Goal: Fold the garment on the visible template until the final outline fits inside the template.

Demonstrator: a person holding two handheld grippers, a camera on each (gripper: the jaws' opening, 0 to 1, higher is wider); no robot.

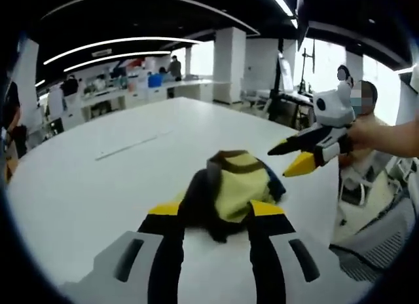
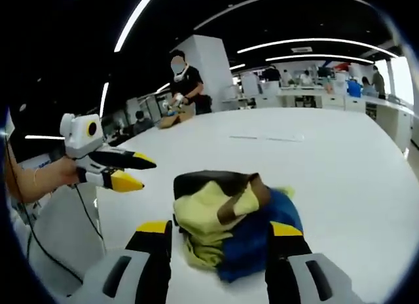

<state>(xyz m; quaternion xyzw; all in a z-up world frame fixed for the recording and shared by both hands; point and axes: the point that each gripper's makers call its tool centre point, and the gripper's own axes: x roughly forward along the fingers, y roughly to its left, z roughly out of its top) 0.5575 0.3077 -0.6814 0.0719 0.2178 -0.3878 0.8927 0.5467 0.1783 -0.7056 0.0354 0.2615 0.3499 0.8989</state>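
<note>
The garment lies crumpled on the white table, between the jaws of both grippers. The left gripper and right gripper are released, holding nothing.

A crumpled garment of yellow, brown and blue lies low in the frame on the white table, between the right gripper's parted jaws. The left gripper, jaws apart, hovers at mid-left.

1 garment, 2 hand-held grippers
</note>
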